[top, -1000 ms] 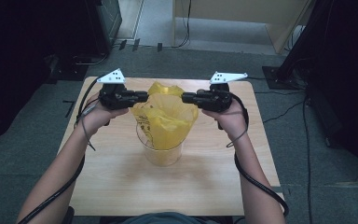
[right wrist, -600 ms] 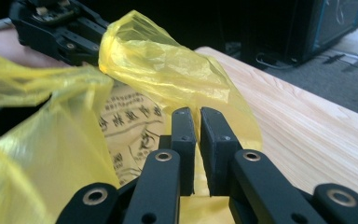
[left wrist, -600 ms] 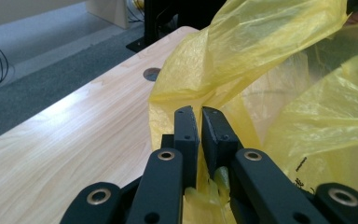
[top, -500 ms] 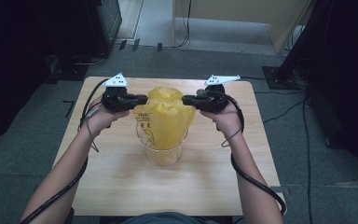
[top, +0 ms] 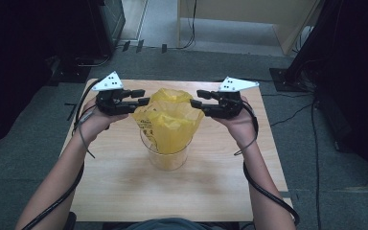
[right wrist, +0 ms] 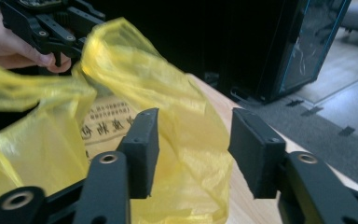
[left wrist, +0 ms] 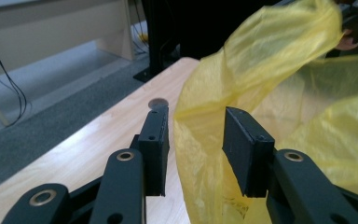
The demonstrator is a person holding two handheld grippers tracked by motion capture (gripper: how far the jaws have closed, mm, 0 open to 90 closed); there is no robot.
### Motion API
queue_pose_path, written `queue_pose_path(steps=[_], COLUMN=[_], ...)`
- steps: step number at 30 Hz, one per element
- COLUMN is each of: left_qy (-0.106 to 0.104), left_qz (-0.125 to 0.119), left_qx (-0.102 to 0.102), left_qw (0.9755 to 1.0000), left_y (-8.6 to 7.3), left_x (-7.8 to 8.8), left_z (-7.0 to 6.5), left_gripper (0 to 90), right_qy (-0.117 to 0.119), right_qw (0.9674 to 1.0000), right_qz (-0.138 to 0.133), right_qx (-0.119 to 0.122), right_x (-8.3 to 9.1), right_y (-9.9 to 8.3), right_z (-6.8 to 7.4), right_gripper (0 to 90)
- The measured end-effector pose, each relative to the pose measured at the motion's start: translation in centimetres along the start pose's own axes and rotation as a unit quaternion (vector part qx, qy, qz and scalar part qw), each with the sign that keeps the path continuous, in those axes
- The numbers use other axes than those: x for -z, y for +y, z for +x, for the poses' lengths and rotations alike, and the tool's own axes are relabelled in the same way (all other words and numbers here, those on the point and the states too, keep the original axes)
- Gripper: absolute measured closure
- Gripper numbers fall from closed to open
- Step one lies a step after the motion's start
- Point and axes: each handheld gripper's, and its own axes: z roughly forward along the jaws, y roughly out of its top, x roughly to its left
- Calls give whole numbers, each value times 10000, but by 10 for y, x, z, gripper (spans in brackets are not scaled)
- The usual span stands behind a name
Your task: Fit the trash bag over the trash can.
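Yellow plastic bag [top: 168, 122] sits stuffed into the clear cup [top: 166, 155] in the middle of the table [top: 124, 191], its loose mouth standing up above the cup's rim. Left hand-held gripper [top: 143, 99] flanks the bag on one side of the cup, right hand-held gripper [top: 194, 101] on the other, equally near. Both have just been opening: each gripper view shows the pads spread, a fold of bag film hanging loose between them, unpinched. Any re-grip, I judge, means closing inward on those upright edges.
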Motion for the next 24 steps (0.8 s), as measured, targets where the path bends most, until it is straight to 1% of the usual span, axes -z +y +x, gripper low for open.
queue_pose_path(steps=[1,2,4,5,6,7,8,10,11,12,13,14,15,16,17,19,20,22,23,24], left_qy=[-33,-68,-134,-168,-168,-230,-282,-401,-466,-513,-694,-719,-703,-741,-773,-703,-630,-465,-427,-409], left_qz=[-5,22,32,43,43,-8,-1,116,226,312,485,641,723,871,951,1082,1120,1127,1099,1078], left_qx=[21,32,23,9,9,-67,-74,-91,-124,-173,-171,-217,-256,-235,-218,-189,-184,-254,-243,-189], left_qw=[10000,10000,9999,9998,9998,9997,9996,9991,9986,9980,9963,9951,9946,9932,9922,9915,9915,9922,9927,9932], left_y=[2,4,6,8,8,10,11,12,12,11,10,9,8,7,5,2,1,-2,-4,-6], left_x=[2,3,7,9,9,16,19,20,17,15,7,1,-4,-10,-16,-26,-30,-36,-39,-41], left_z=[-1,-2,-6,-8,-8,-13,-16,-19,-22,-23,-24,-25,-26,-26,-26,-22,-20,-16,-13,-10], left_gripper=[610,644,688,722,742,758,782,813,813,811,779,722,713,698,676,634,596,508,483,453], right_qy=[9,19,61,121,189,258,326,502,632,790,881,951,1009,1046,1069,1123,1077,1050,1004,940], right_qw=[10000,10000,9999,9998,9997,9995,9993,9987,9980,9968,9958,9942,9925,9913,9904,9886,9885,9869,9867,9869], right_qz=[-33,-55,-84,-112,-96,-114,-118,-93,-29,125,267,499,677,782,853,990,1044,1217,1265,1297], right_qx=[12,33,57,65,97,154,144,85,27,1,1,90,123,150,194,165,181,154,174,199], right_x=[2,5,9,11,15,20,23,29,29,25,20,12,5,-1,-8,-21,-26,-38,-43,-48], right_y=[2,3,6,7,9,12,14,18,19,18,17,15,13,12,10,7,5,0,-2,-5], right_z=[1,3,6,8,9,11,11,12,13,14,15,18,21,22,24,23,22,19,18,17], right_gripper=[505,513,566,607,649,728,782,877,883,891,890,878,867,848,829,773,747,668,613,556])
